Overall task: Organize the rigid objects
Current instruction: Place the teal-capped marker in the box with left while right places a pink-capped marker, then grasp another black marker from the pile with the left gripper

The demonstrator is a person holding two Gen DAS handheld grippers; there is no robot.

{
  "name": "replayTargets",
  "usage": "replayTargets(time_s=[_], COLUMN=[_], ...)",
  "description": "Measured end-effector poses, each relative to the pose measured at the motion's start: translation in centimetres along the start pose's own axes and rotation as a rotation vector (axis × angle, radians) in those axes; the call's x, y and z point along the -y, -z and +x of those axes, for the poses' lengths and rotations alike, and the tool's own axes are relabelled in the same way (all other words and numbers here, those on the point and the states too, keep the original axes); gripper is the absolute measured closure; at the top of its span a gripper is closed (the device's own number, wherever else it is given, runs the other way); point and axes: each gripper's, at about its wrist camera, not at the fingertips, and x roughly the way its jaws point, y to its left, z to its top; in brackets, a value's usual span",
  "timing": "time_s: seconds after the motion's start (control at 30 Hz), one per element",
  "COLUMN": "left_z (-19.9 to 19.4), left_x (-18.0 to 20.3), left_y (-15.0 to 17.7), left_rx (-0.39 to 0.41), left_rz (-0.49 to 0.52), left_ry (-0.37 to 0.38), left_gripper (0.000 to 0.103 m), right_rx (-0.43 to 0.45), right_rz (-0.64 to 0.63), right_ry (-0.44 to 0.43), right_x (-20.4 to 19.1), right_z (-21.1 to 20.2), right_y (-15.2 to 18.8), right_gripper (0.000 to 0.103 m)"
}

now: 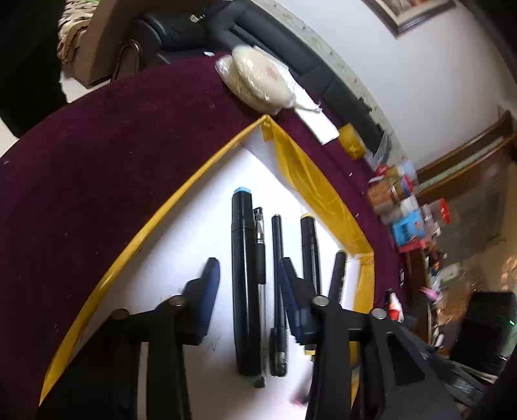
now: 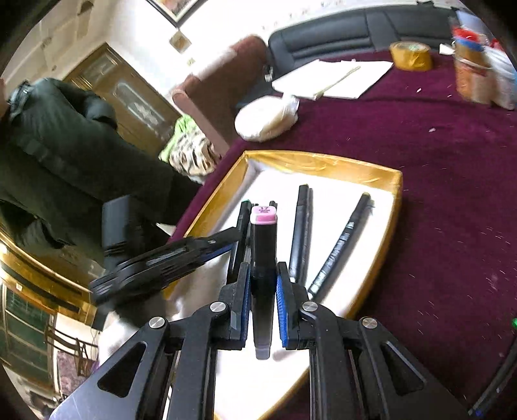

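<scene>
A table (image 2: 436, 181) covered in dark maroon cloth carries a shallow tray (image 2: 323, 161) with gold-yellow walls and a white floor. Behind the table runs a dark sofa (image 2: 339, 35) against a white wall with a framed picture (image 1: 410, 13). On the cloth beyond the tray lie a pale round bundle wrapped in clear film (image 2: 265, 119), white paper sheets (image 2: 332, 79), a roll of tan tape (image 2: 410, 55) and a cluster of small boxes and jars (image 1: 407, 210). A wooden cabinet with glass doors (image 2: 129, 93) stands at the room's side, and a person in dark clothing (image 2: 61, 145) is beside the table.

Inside the tray, in the left wrist view, lie 5 dark pens and markers roughly parallel: a thick marker with a light-blue cap (image 1: 244, 281), a clear-barrelled pen (image 1: 260, 268) touching it, a slim black pen (image 1: 278, 290), a marker with a yellow end (image 1: 308, 245) and another black pen (image 1: 337, 274) near the tray's wall.

The left claw (image 1: 247, 268) hangs low over the tray, its fingers spread wide on either side of the blue-capped marker and its neighbours, gripping nothing.

The right claw (image 2: 263, 271) points along the tray from its near end, clenched on a black marker with a pink cap (image 2: 264, 258), which sits upright between the blue pads (image 2: 280, 297), cap forward over the tray.
</scene>
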Motion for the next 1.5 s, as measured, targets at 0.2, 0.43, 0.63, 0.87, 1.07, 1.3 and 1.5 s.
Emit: replayTargets(time_s=[0.2, 0.43, 0.63, 0.87, 1.07, 1.3, 1.5], left_z=[-4.5, -6.4, -6.4, -7.2, -4.6, 1.2, 6.0], left_x=[1.0, 1.5, 2.6, 6.9, 12.5, 18.6, 23.0], left_y=[1.0, 2.2, 3.0, 5.4, 9.1, 15.2, 19.5], left_rx=[0.119, 0.160, 0.149, 0.167, 0.068, -0.124, -0.212], left_rz=[0.052, 0.092, 0.119, 0.260, 0.397, 0.553, 0.678], left_ry=[0.064, 0.077, 0.085, 0.115, 0.150, 0.117, 0.039], left_gripper=[0.052, 0.050, 0.050, 0.040, 0.036, 0.036, 0.036], right_rx=[-0.066, -0.104, -0.012, 0.404, 0.593, 0.571, 0.568], right_rz=[-0.045, -0.042, 0.003, -0.143, 0.011, 0.412, 0.542], right_ry=[0.090, 0.137, 0.123, 0.384, 0.604, 0.568, 0.496], right_x=[-0.8, -0.9, 0.2, 0.3, 8.7, 23.0, 28.1], right_z=[4.9, 8.0, 4.1, -11.1, -19.0, -21.6, -21.7], right_y=[-2.1, -3.8, -4.4, -0.9, 4.4, 8.9, 11.3], right_gripper=[0.090, 0.089, 0.079, 0.029, 0.002, 0.003, 0.003])
